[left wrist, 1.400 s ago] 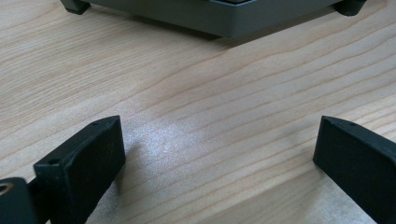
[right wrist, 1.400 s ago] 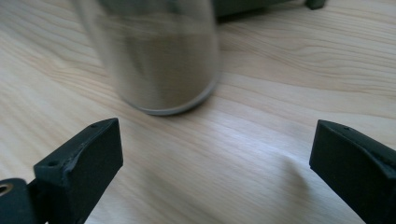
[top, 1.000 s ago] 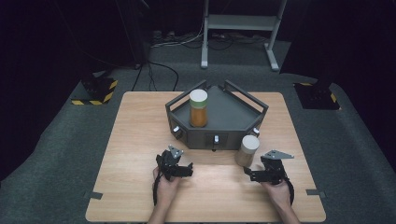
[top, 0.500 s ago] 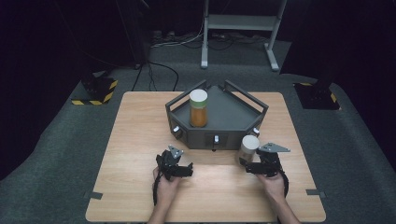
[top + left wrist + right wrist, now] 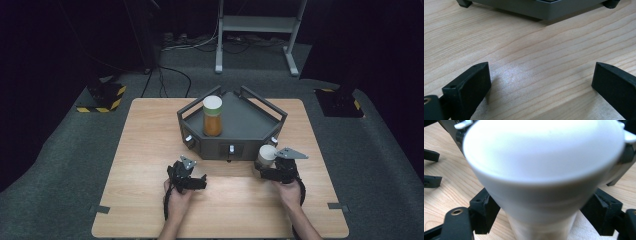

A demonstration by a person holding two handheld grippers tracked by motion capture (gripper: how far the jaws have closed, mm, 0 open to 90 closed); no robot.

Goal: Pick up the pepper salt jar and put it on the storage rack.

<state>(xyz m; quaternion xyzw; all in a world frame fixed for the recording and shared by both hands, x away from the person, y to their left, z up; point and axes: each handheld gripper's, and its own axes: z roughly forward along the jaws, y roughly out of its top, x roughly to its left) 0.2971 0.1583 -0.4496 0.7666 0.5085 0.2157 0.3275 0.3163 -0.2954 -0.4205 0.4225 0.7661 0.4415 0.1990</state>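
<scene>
A wooden bench (image 5: 150, 150) carries a dark grey tray (image 5: 250, 122) with raised rails, set toward the far edge at the middle; a jar with orange contents and a white lid (image 5: 212, 116) stands upright inside the tray, on its left side; a second white-lidded jar (image 5: 266, 156) stands on the bench just off the tray's front right corner, close to the tray's front wall.

The right gripper (image 5: 267, 172) sits at the near right part of the bench, held by the person's right hand (image 5: 289, 192); its jaws lie on either side of the second jar; in the right gripper view that white-lidded jar (image 5: 541, 175) rises between the two black jaws, which press against its body low down on both sides, so the gripper is clamped on it; the lid is blurred by closeness.

The left gripper (image 5: 200, 181) rests near the middle of the bench, toward the near edge, in the person's left hand (image 5: 177, 197); in the left gripper view its jaws stand wide apart with bare wood grain between them, holding nothing; the tray's front wall (image 5: 539, 7) runs across the top of that view, apart from the jaws.
</scene>
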